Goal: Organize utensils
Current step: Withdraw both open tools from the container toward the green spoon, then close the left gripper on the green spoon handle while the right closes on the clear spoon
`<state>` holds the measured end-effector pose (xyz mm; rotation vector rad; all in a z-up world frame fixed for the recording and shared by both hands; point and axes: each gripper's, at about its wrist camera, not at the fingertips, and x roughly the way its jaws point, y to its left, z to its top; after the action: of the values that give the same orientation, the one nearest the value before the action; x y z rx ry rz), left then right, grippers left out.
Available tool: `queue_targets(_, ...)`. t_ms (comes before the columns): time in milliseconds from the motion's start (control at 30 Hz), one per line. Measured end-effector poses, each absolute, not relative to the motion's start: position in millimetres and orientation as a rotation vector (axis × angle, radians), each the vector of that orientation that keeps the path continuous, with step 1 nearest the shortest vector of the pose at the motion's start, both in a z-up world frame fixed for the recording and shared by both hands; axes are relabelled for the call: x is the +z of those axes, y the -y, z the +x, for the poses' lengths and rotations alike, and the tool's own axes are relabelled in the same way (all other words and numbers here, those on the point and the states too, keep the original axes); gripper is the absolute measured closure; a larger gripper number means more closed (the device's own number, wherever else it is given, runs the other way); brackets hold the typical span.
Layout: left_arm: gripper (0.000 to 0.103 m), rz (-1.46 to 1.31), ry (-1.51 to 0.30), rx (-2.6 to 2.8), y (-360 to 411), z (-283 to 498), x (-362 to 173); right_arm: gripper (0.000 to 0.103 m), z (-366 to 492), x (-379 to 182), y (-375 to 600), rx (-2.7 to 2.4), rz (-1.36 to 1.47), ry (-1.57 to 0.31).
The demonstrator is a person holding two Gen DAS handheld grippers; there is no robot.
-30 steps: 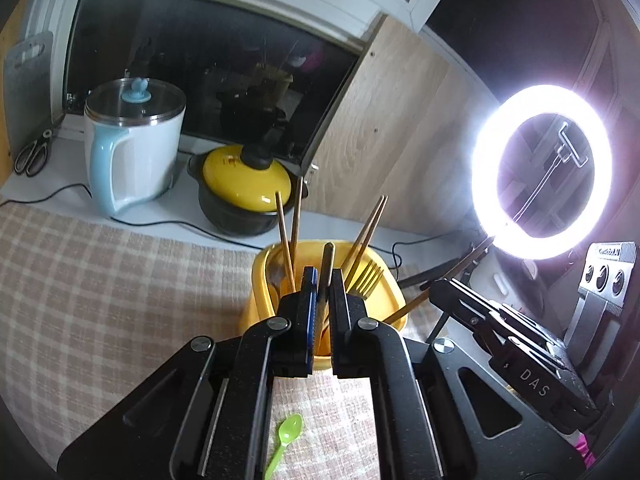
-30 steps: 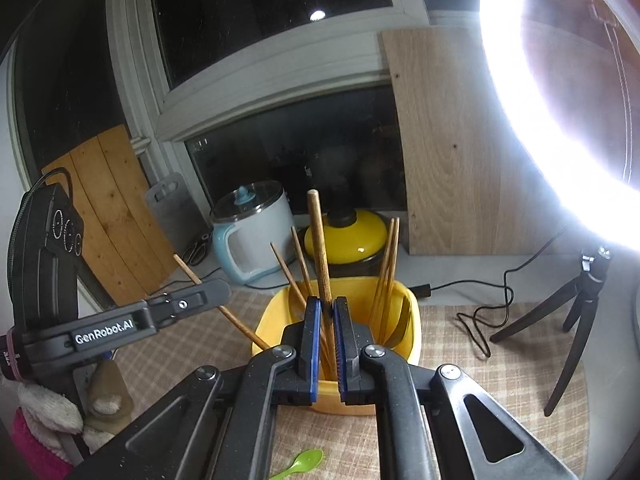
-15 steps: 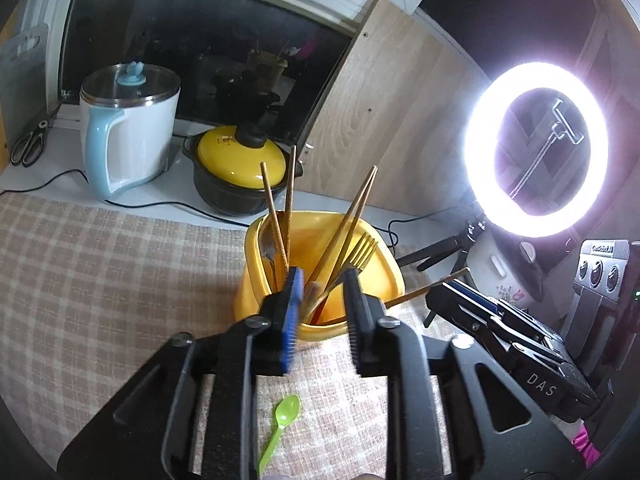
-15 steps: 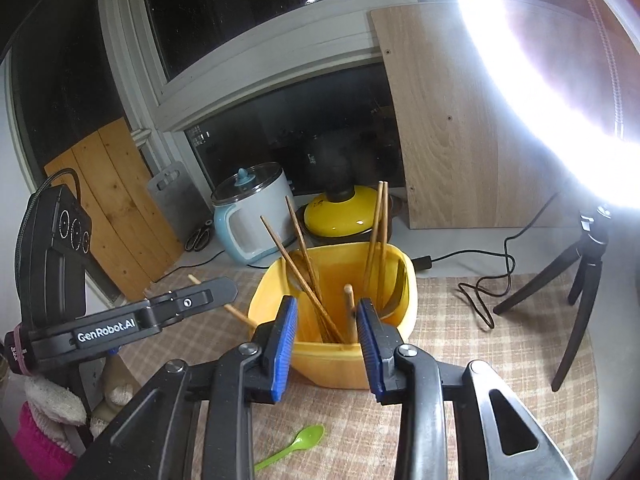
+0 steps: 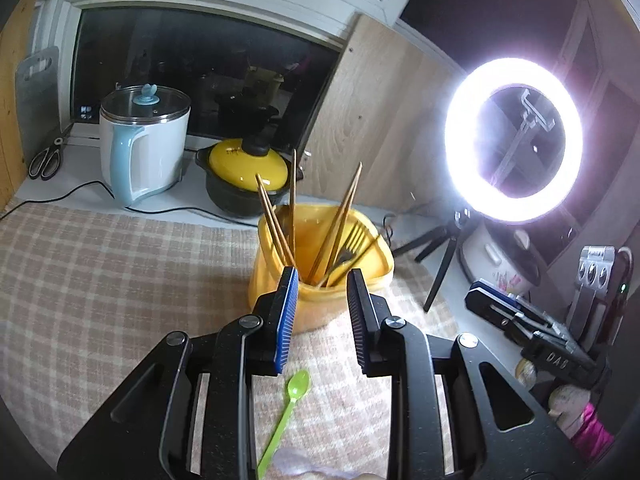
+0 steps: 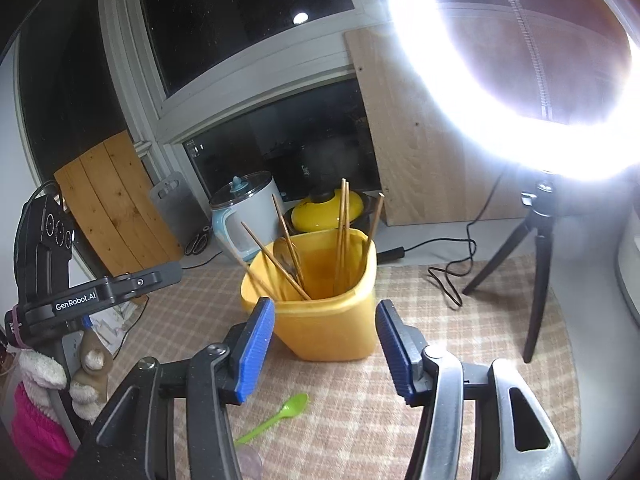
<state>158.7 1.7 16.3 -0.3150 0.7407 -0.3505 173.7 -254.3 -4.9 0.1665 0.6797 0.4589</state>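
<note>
A yellow plastic holder [image 5: 320, 300] [image 6: 332, 328] stands on the checked cloth. It holds several wooden chopsticks [image 5: 340, 216] [image 6: 342, 228] and a metal fork [image 5: 352, 240]. A green plastic spoon [image 5: 286, 412] [image 6: 276, 416] lies on the cloth in front of the holder. My left gripper [image 5: 322, 284] is open and empty, just in front of the holder's near rim. My right gripper [image 6: 325, 312] is open wide and empty, its pads either side of the holder and apart from it.
A white and blue electric kettle [image 5: 140, 144] and a yellow-lidded black pot [image 5: 248, 180] stand behind on the sill. A ring light [image 5: 514, 140] on a tripod [image 6: 532, 264] stands to the right, with a cable [image 6: 452, 264] on the cloth. Scissors [image 5: 46, 160] lie far left.
Both grippers were shut on chopsticks over the holder a second ago. They have opened, the chopsticks now stand in the holder, and both grippers have drawn back and opened wider.
</note>
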Motion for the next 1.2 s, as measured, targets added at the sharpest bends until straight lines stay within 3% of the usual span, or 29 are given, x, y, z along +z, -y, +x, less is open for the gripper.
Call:
queue_targets(167,0.079,-0.242,-0.757,-0.352,8.0,145.9,2.8,0.035,157.8,-14.7,259.3,0.486,0.117,-0.698)
queue_targets(233,0.062,-0.227,-0.768,-0.341,10.6,142.8,-6.5,0.027,151.8,-21.1,259.1,0.499,0.085,-0.705)
queue_targets(267,0.06,-0.223,-0.786,-0.34,11.7,142.0,-13.5,0.026,148.3,-25.5,258.7,0.505,0.068,-0.707)
queue_targets(467,0.06,-0.188,-0.926,-0.355,21.1,140.1,-55.9,0.02,132.2,-54.2,252.1,0.553,-0.024,-0.762)
queue_targets(833,0.06,-0.139,-1.096,-0.396,40.4,131.4,-110.8,0.02,116.9,-90.4,241.3,0.677,-0.052,-0.907)
queue_targets(900,0.067,-0.14,-1.12,-0.394,41.2,133.7,-119.5,0.02,114.6,-97.7,236.5,0.702,-0.065,-0.951)
queue_targets(1067,0.075,-0.084,-1.178,-0.396,50.2,137.4,-137.0,0.029,110.6,-110.9,225.2,0.744,-0.094,-1.015)
queue_targets(1200,0.076,-0.02,-1.203,-0.392,60.6,141.0,-146.4,0.041,106.0,-120.3,211.6,0.778,-0.142,-1.054)
